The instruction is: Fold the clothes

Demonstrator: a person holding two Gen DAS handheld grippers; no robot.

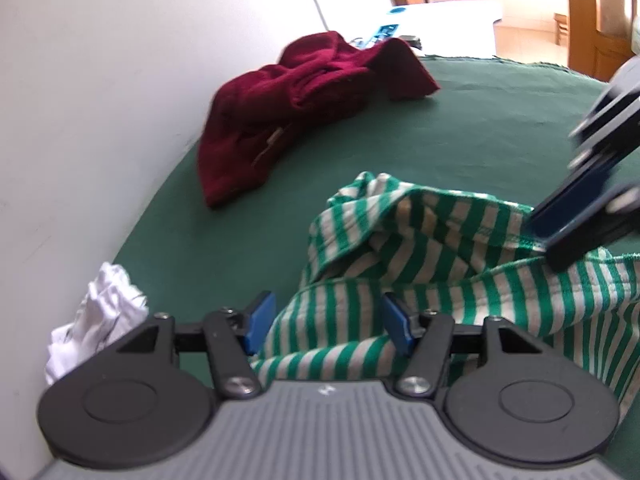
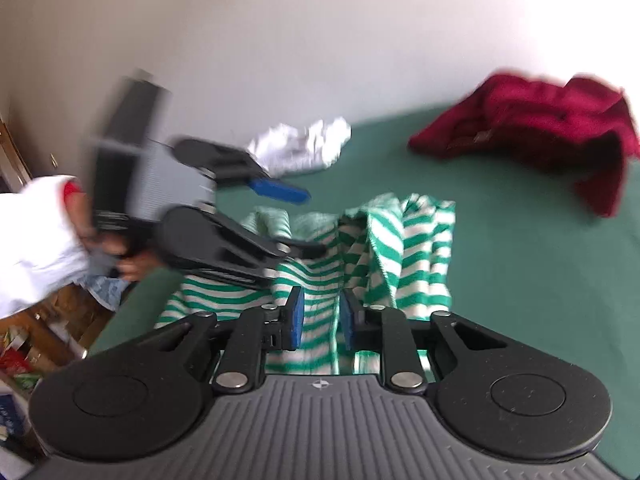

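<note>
Striped garment [image 1: 400, 248], green and white: bunched and creased on the green tabletop [image 1: 480, 120], part of it raised off the surface. No flat panel and no finished fold shows, so by this view it is unfolded; spreading, smoothing and folding appear to remain.

Left tool [image 1: 328, 324]: jaws wide, blue pads either side of a striped band, not pressing it.

Right tool [image 2: 322, 316]: jaws narrow with striped cloth between them. In the left wrist view its fingers are pinched on the hem, so it holds the garment.

Red garment [image 1: 304, 116]: crumpled heap near the wall, well apart from the striped one, unfolded.

White garment [image 2: 304, 146]: crumpled against the wall, also unfolded.

Person's hand [image 2: 120, 256] and white sleeve [image 2: 36, 232]: on the left tool's handle.

Obstructions: none lies on the open tabletop between the garments. The wall bounds one side, which could cramp spreading. The right wrist view is blurred.
</note>
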